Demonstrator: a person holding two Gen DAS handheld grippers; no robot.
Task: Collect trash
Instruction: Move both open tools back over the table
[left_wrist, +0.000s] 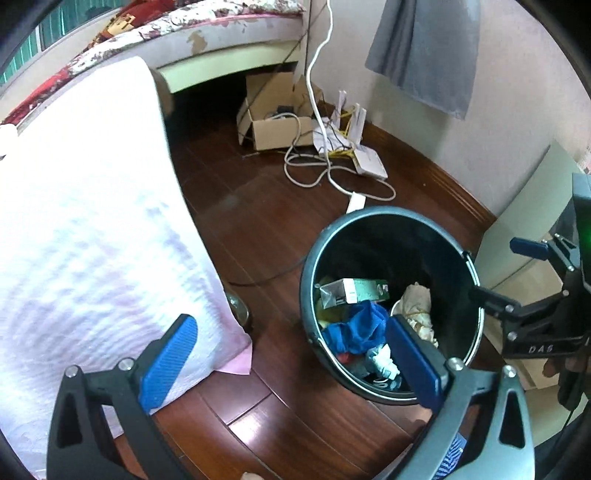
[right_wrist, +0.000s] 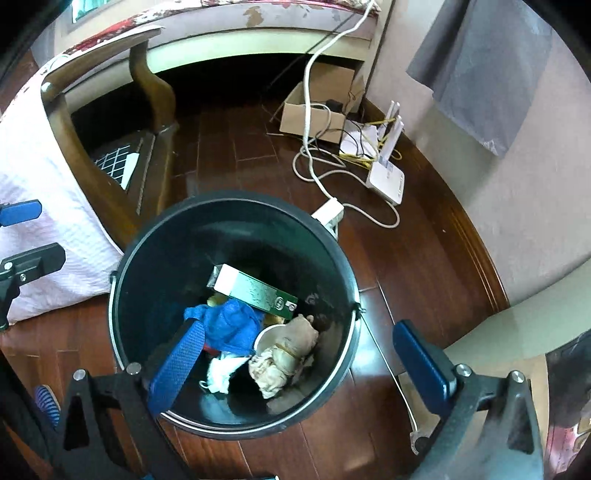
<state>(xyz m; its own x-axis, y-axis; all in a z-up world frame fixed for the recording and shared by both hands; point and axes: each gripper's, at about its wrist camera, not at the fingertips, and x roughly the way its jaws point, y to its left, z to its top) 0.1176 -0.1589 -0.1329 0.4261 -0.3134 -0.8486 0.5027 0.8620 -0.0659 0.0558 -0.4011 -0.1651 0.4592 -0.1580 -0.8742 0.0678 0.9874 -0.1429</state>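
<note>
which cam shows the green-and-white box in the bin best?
Right wrist. It looks almost straight down into the bin, so the box shows its full top face and printed end, unobstructed. The left wrist view catches the box from a slanted angle, smaller, lying against the bin wall.

I am reading "DAS" in pale letters on the black frame of my right gripper (left_wrist: 526, 258), which is showing at about three o'clock in the left wrist view. A small logo is sitting on the green end of the carton (right_wrist: 255, 291) in the bin (right_wrist: 343, 354), near centre, but I am not making out its letters.
</note>
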